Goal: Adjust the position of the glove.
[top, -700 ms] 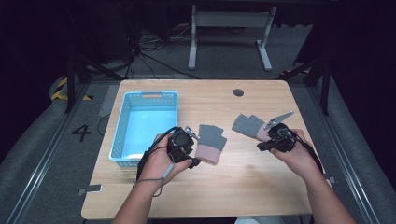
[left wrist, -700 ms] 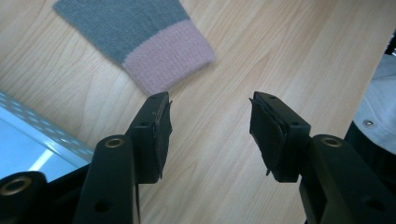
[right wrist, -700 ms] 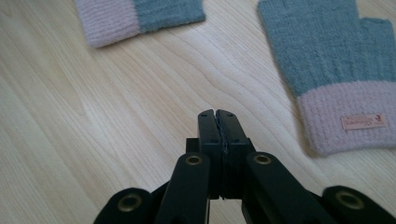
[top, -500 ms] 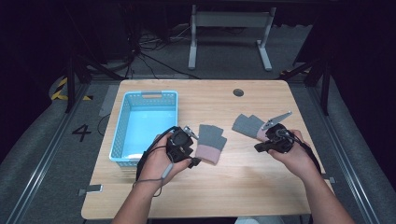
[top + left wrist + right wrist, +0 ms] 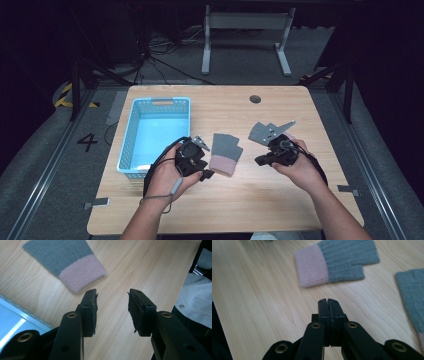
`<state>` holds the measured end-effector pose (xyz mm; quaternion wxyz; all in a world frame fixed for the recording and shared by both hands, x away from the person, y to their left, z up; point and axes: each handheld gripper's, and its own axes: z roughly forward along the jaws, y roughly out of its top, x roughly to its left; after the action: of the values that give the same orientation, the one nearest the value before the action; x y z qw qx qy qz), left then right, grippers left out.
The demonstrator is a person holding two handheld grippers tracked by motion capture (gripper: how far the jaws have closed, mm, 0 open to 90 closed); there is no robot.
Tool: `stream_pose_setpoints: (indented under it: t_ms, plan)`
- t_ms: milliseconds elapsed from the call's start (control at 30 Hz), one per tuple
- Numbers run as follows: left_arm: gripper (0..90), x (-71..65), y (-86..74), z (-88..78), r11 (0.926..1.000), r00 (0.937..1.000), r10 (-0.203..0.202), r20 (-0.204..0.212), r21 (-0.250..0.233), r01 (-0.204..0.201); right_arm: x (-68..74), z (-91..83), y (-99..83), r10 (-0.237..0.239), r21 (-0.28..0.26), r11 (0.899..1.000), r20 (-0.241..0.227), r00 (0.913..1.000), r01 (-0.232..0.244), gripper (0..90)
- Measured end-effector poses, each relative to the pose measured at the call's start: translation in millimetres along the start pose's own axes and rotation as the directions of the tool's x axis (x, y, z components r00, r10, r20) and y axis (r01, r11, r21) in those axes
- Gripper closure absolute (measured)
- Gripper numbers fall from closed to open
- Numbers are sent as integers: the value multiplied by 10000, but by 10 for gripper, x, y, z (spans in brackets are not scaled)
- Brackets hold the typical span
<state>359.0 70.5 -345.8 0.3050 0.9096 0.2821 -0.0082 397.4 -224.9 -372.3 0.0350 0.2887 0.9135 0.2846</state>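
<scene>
A grey knit glove with a pink cuff (image 5: 225,152) lies flat mid-table, its cuff toward the person. A second grey glove (image 5: 260,133) lies to its right. My left gripper (image 5: 204,172) is held just left of the first glove's cuff. In the left gripper view the left gripper (image 5: 112,298) stands open over bare wood, the pink-cuffed glove (image 5: 72,262) ahead and to the left. My right gripper (image 5: 260,161) sits right of that glove, near the second one. Its own view shows the right gripper (image 5: 328,302) shut on nothing, with the pink-cuffed glove (image 5: 337,262) ahead and the second glove (image 5: 412,295) at the right.
A light blue plastic basket (image 5: 132,135) stands on the left part of the wooden table (image 5: 300,100); its rim (image 5: 22,312) lies close behind my left gripper. A round cable hole (image 5: 255,99) sits near the table's far edge. A person's grey garment (image 5: 195,297) lies along the near edge.
The right hand has drifted a little to the left, toward the pink-cuffed glove. The left hand and both gloves keep their places.
</scene>
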Motion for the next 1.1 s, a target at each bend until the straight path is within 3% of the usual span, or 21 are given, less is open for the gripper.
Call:
stream_pose_setpoints:
  t_ms: [333,500,1100]
  plan:
    - [725,-9,-3,10,9998,10000,19,44,175,-20,168,378,190,-656,-129,9978,-286,9974,652,900]
    - [896,-19,-11,9,9995,9999,39,-101,307,-36,241,569,283,-872,-157,9961,-373,9955,867,900]
    - [900,-12,-26,17,9990,9996,-31,-292,456,44,215,849,328,-908,-334,9954,-138,9958,903,900]
